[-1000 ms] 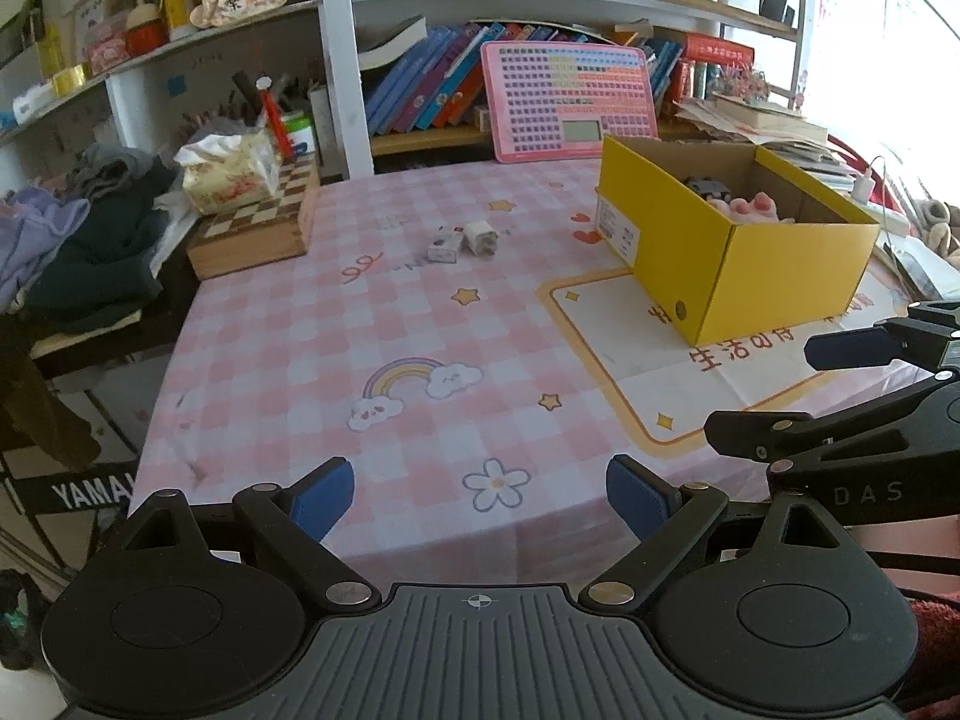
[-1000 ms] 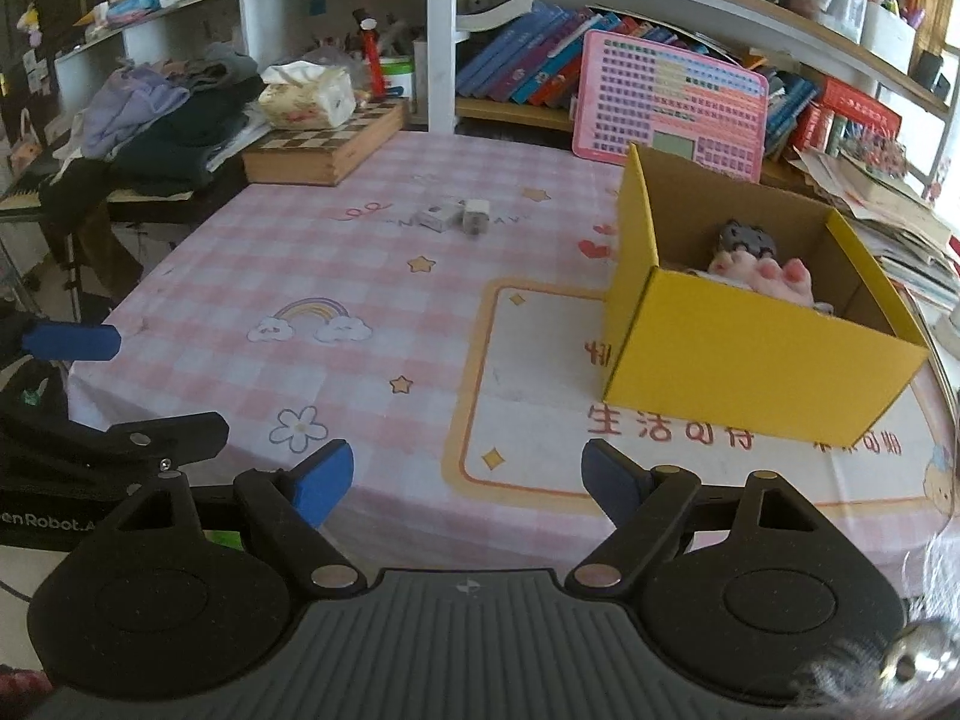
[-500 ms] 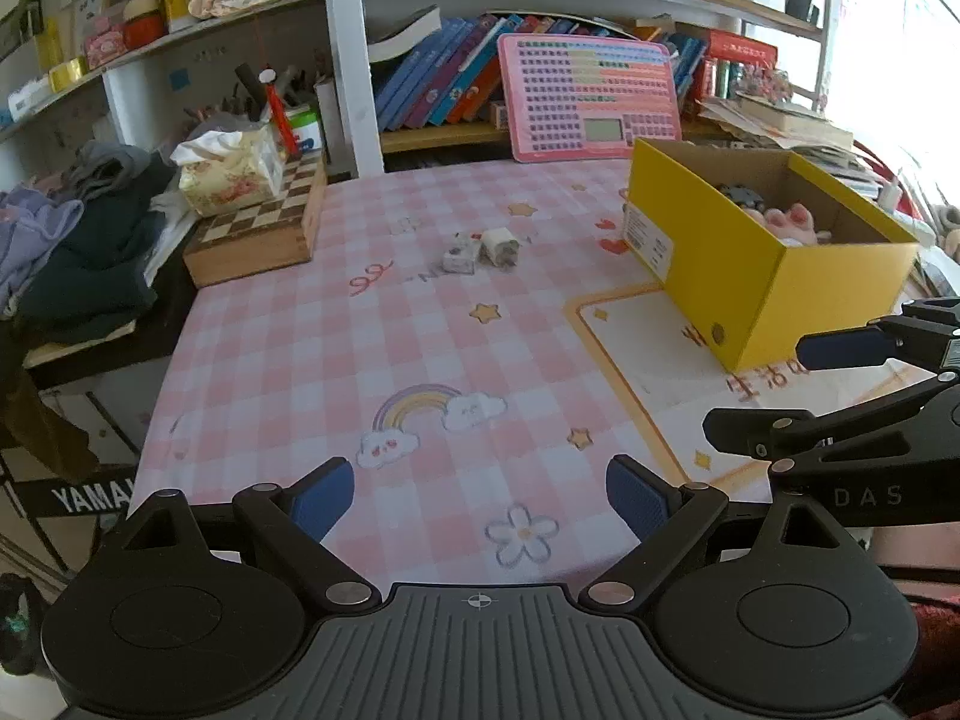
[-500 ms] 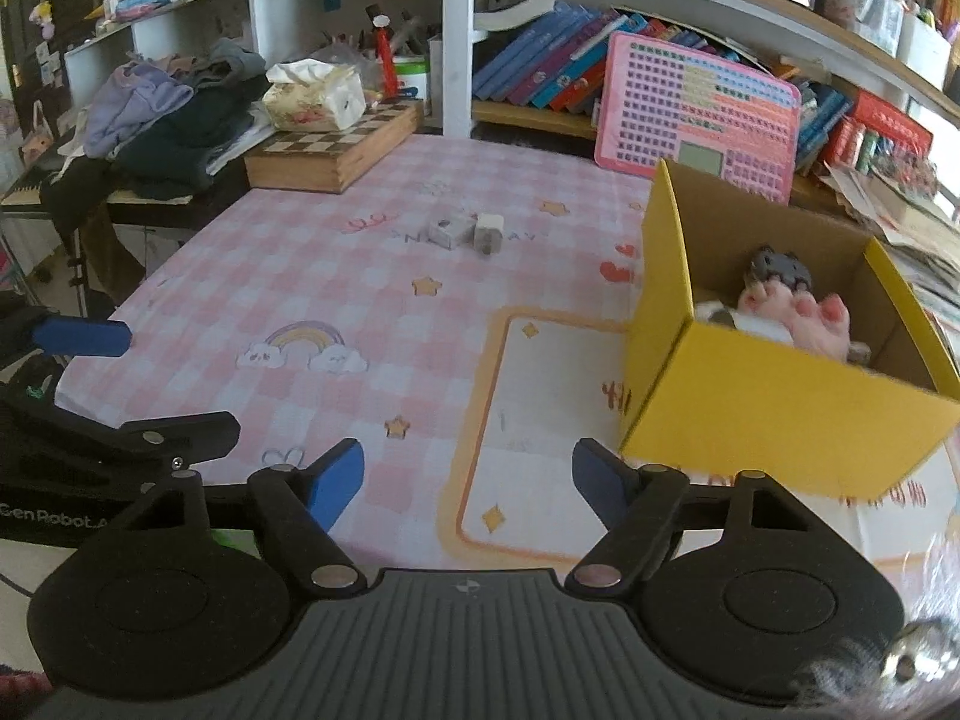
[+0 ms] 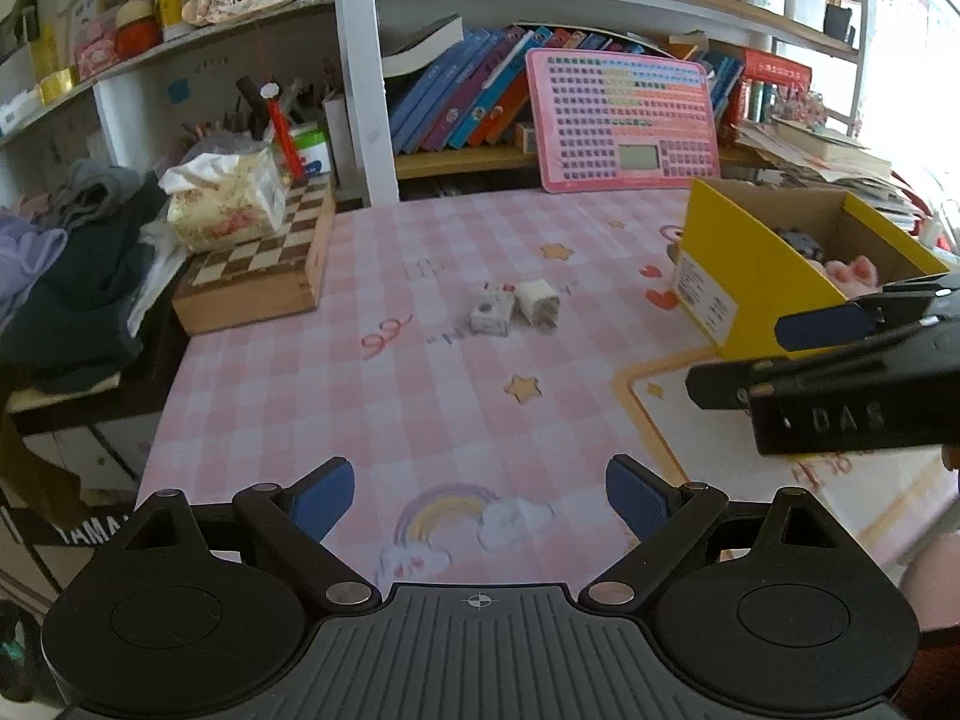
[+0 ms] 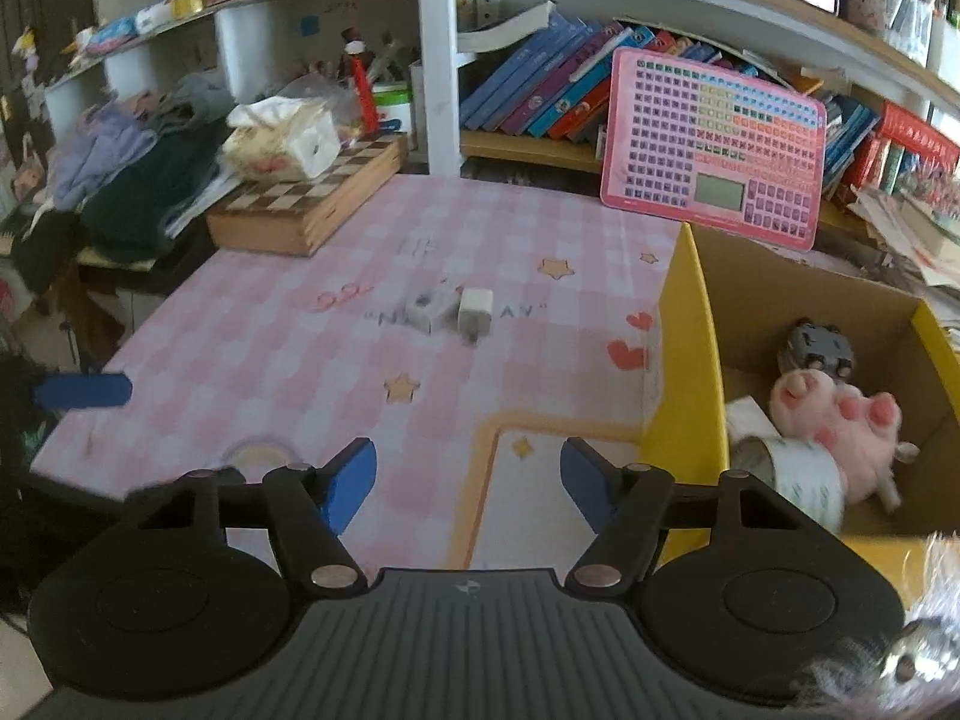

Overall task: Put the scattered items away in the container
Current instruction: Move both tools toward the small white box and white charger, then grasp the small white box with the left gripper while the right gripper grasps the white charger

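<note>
Two small white blocks lie side by side mid-table: a grey-white cube (image 5: 492, 313) (image 6: 427, 308) and a white charger-like block (image 5: 538, 304) (image 6: 475, 307). The yellow cardboard box (image 5: 744, 276) (image 6: 681, 360) stands at the right, holding a pink plush toy (image 6: 840, 420), a grey cube (image 6: 815, 348) and a tape roll (image 6: 792, 474). My left gripper (image 5: 480, 495) hangs open above the near table edge, nothing between its fingers. My right gripper (image 6: 468, 480) is closing, with nothing between its blue pads, near the box's left wall; it also shows side-on as the right gripper (image 5: 840, 354) in the left wrist view.
A wooden chessboard box (image 5: 258, 276) with a tissue pack (image 5: 225, 201) sits at the table's far left corner. A pink keyboard toy (image 5: 624, 120) leans against the bookshelf behind. Clothes (image 5: 66, 276) pile beyond the left edge. The pink checked tablecloth (image 5: 360, 408) covers the table.
Both grippers have moved forward over the table, so the two white blocks and the box look nearer. The right gripper's pads have drawn closer together.
</note>
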### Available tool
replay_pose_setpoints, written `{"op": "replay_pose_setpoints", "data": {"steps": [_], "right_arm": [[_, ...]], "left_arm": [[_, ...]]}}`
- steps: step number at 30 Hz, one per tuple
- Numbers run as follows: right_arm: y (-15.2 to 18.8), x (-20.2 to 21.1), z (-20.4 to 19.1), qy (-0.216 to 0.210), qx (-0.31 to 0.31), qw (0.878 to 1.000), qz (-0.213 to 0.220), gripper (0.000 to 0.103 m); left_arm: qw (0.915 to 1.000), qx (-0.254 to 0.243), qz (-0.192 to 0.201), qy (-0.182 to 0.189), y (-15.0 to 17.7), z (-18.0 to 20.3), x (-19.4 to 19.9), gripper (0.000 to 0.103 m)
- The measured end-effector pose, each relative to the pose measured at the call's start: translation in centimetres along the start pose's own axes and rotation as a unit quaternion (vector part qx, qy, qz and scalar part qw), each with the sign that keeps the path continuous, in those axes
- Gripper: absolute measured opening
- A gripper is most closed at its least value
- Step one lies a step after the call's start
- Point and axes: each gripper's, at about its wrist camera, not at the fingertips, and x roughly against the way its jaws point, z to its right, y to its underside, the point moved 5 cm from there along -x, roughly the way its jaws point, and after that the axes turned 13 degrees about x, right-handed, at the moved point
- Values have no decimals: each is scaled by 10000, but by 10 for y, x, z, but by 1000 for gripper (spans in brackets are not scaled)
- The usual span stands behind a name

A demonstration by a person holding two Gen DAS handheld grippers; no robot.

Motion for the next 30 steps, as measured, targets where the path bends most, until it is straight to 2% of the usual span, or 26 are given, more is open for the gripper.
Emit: {"op": "replay_pose_setpoints", "data": {"steps": [4, 9, 19, 26, 30], "right_arm": [[-16, -26, 9, -222, -296, 9992, -173, 61], [-36, -54, 14, -308, -168, 9988, -342, 57], [-68, -120, 17, -642, 45, 9940, -888, 55], [-73, -163, 18, -860, 50, 9857, -1445, 51], [-71, -179, 20, -922, 34, 9822, -1637, 42]], "left_arm": [[10000, -27, 37, -23, -11, 0, -18, 93], [10000, -80, 14, -6, -20, 0, -43, 92], [9997, -238, -62, -35, -39, -7, -90, 92], [9997, -160, -172, 4, -45, -8, -113, 92], [9996, -18, -244, 120, -47, -4, -122, 92]]}}
